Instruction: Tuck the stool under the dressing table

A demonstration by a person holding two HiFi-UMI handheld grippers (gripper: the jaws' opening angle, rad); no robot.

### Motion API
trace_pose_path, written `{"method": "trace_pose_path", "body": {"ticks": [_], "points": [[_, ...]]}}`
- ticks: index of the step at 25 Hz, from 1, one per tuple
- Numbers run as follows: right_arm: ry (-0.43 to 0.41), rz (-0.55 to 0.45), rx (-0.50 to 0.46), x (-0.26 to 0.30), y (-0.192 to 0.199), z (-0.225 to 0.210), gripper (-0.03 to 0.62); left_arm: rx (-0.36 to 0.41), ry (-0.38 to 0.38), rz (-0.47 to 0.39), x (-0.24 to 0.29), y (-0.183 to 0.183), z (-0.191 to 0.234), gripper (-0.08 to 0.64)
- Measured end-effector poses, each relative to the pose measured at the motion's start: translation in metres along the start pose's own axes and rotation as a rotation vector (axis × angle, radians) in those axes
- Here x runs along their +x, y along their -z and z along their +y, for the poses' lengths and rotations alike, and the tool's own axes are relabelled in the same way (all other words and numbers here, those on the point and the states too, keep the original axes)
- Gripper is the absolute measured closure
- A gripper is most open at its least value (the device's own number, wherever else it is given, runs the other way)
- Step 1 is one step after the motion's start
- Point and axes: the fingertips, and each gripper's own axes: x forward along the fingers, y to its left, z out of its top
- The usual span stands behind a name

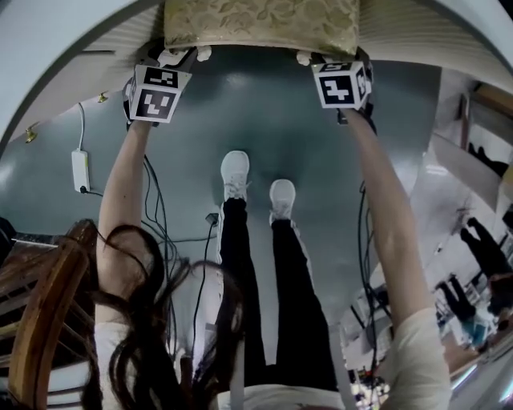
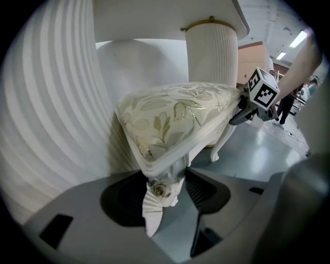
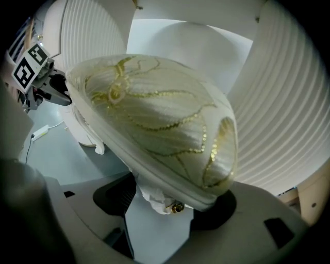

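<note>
So we've got both tongs on the stool [image 1: 260,24] here. Our left gripper [image 2: 165,191] is partway open and clamped on the carved top of one front leg. Our right gripper [image 3: 170,201] is a bit wider and clamped on the other front corner. The stool, with its gold-embroidered cushion, sits on the grey floor [image 1: 264,120] in the gap between the dressing table's [image 2: 51,103] two fluted white pedestals, front edge toward us.
</note>
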Motion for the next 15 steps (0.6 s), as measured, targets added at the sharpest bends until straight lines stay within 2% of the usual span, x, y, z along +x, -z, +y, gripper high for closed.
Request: {"method": "trace_pose_path", "body": {"ticks": [11, 15], "points": [[0.01, 0.013, 0.01, 0.003, -0.002, 0.002, 0.272, -0.018, -0.012, -0.002, 0.003, 0.003, 0.004, 0.325], [0.044, 0.014, 0.017, -0.004, -0.002, 0.0, 0.272, -0.017, -0.056, -0.002, -0.002, 0.002, 0.003, 0.325]]}}
